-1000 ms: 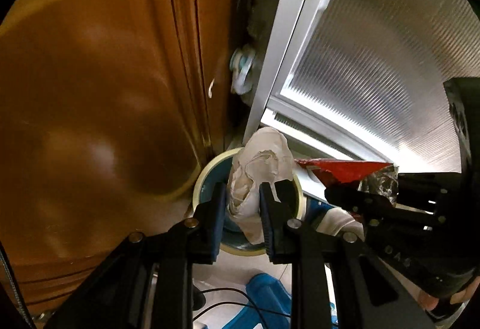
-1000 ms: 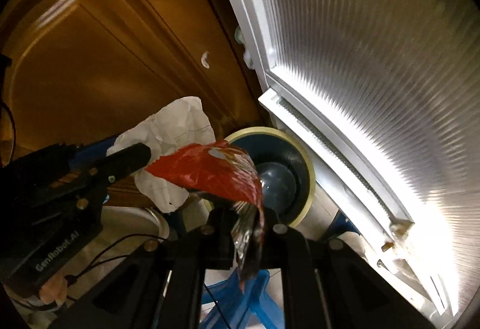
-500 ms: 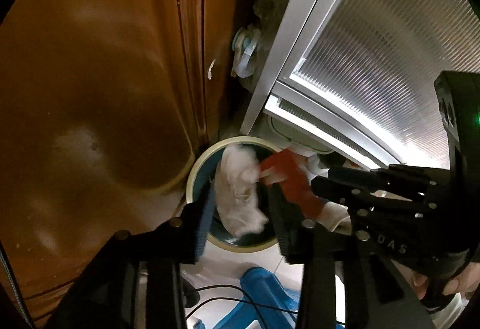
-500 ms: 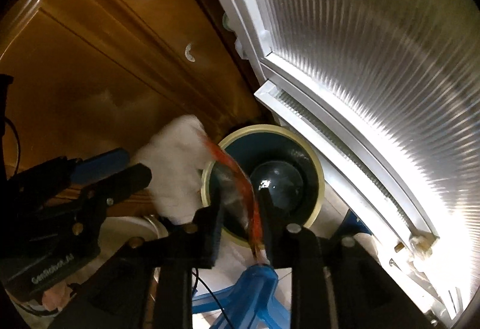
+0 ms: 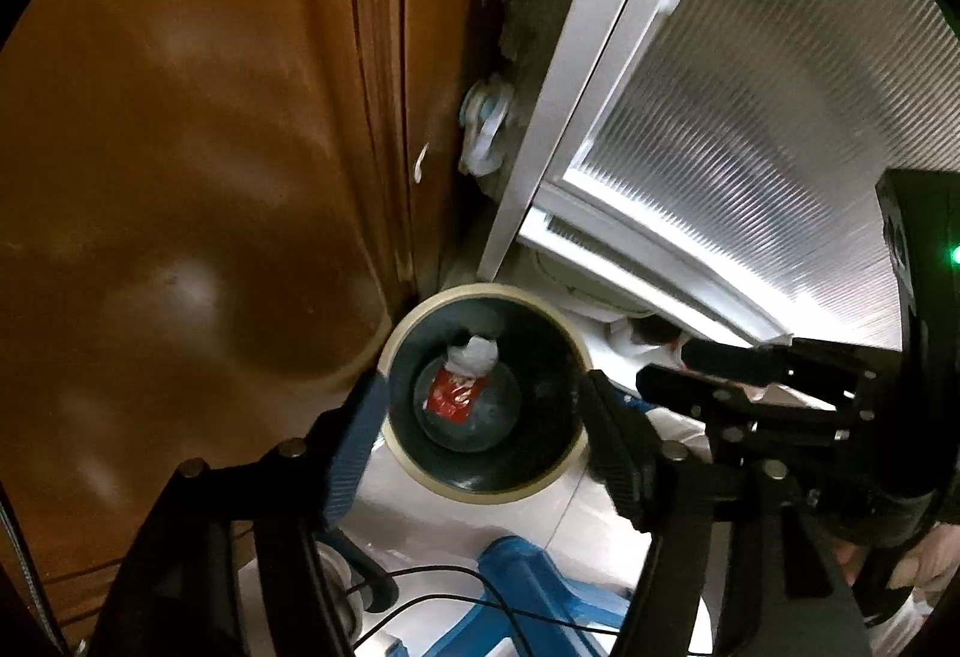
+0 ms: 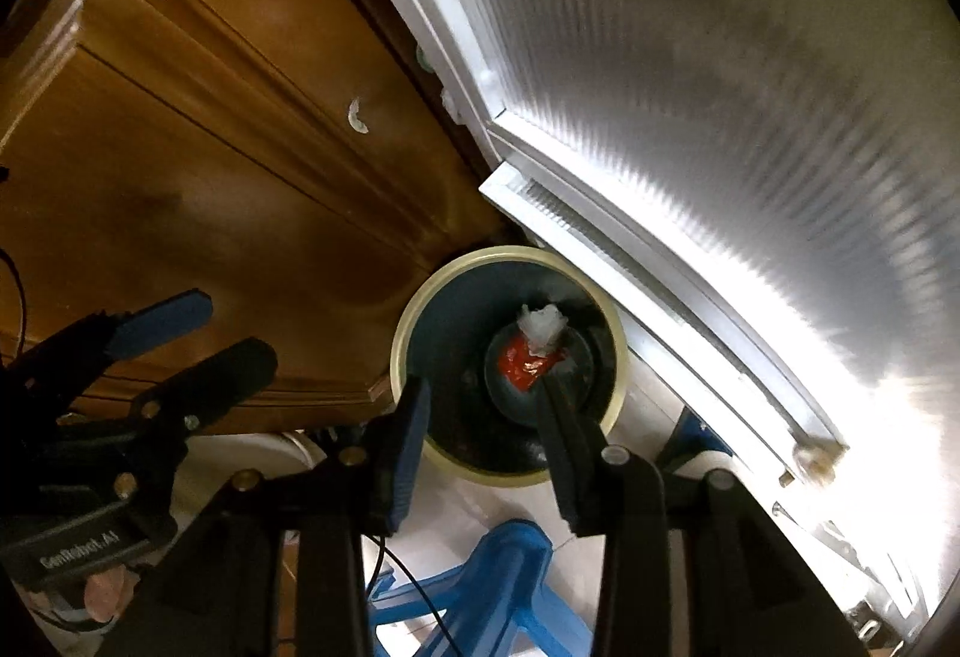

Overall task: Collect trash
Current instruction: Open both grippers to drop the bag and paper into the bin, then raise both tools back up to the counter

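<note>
Trash sits at the bottom of the bin (image 5: 483, 398): a red wrapper (image 5: 451, 396) lies flat on the dark floor of the pail and a crumpled white paper (image 5: 477, 354) rests against its far edge, both well below the cream rim. Nearest the cameras, both claws hang over the mouth pointing steeply down. The left claw (image 5: 480, 432) has its jaws opening, spread about as wide as the bin's mouth, with nothing between its blue pads. The right claw (image 6: 480, 426) is also opening, its jaws at a moderate gap and likewise empty. To finish this drop well, I judge both claws should lift straight up, clear of the rim, so neither finger hooks the lip and tips the pail. Beyond the bin stand a brown wooden cabinet (image 6: 198, 165) and a ribbed translucent door panel (image 6: 690, 87); a blue plastic stool (image 6: 480, 585) is below.
</note>
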{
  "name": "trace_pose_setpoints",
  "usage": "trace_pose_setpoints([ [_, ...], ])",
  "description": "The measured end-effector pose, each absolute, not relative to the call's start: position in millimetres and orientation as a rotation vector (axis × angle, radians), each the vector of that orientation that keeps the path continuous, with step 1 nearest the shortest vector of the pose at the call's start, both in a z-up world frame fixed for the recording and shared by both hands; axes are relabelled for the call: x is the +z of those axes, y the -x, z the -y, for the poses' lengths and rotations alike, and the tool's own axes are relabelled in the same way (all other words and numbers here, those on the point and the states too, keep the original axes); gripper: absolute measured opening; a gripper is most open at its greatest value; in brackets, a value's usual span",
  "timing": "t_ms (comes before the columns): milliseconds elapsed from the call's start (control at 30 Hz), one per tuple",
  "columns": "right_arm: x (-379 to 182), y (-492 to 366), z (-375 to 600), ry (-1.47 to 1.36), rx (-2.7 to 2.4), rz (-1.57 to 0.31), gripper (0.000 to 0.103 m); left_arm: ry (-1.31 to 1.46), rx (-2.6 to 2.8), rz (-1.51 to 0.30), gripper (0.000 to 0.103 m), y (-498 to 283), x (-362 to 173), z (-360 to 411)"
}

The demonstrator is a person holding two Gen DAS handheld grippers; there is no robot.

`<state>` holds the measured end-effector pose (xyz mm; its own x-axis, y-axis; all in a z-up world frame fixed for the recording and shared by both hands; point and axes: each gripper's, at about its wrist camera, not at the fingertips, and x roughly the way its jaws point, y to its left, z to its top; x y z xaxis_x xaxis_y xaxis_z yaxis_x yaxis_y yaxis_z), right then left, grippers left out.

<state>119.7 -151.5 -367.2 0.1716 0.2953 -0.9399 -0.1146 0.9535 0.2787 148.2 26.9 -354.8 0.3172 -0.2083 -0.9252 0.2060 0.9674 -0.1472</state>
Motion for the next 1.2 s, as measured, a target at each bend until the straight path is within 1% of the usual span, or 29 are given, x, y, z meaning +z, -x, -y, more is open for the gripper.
trace_pose_setpoints([
  [33, -358.6, -115.9, 151.0, -0.146, 0.296, -1.362, 0.038, 0.007, -0.277, -1.210, 0.074, -146.0, -348.8, -26.7],
  [67, -348.6, -111.4, 150.0, -0.132, 0.301, -1.351, 0.038, 0.011, -0.282, -1.195, 0.075, -142.9, -340.3, -25.5],
  [100, -339.3, -107.5, 148.5, -0.116, 0.305, -1.335, 0.042, 0.012, -0.285, -1.180, 0.075, -139.2, -332.1, -24.9],
  [133, -331.5, -104.8, 148.4, -0.104, 0.307, -1.321, 0.047, 0.012, -0.288, -1.167, 0.075, -135.0, -323.0, -24.2],
  [267, -286.5, -88.4, 150.0, -0.077, 0.314, -1.217, 0.048, 0.038, -0.304, -1.110, 0.079, -117.9, -285.0, -25.8],
  [333, -262.3, -79.0, 151.6, -0.070, 0.321, -1.157, 0.051, 0.058, -0.305, -1.077, 0.082, -108.1, -263.9, -28.1],
  [367, -253.1, -75.0, 151.3, -0.066, 0.322, -1.130, 0.052, 0.063, -0.302, -1.066, 0.083, -103.6, -255.1, -29.9],
  [433, -229.2, -65.5, 152.3, -0.053, 0.319, -1.070, 0.058, 0.075, -0.300, -1.043, 0.083, -96.3, -236.5, -32.3],
  [600, -172.4, -43.5, 153.0, -0.001, 0.326, -0.928, 0.064, 0.086, -0.303, -0.953, 0.085, -79.5, -182.8, -36.5],
  [967, -41.0, -17.4, 177.3, 0.077, 0.239, -0.751, 0.064, -0.021, -0.363, -0.746, 0.085, -62.1, -65.4, -7.1],
  [1100, 0.4, -25.5, 196.4, 0.088, 0.211, -0.699, 0.064, -0.037, -0.392, -0.702, 0.085, -70.2, -30.3, 8.8],
  [1200, 17.9, -47.1, 214.3, 0.090, 0.214, -0.685, 0.064, -0.063, -0.431, -0.686, 0.085, -84.0, -14.5, 26.3],
])
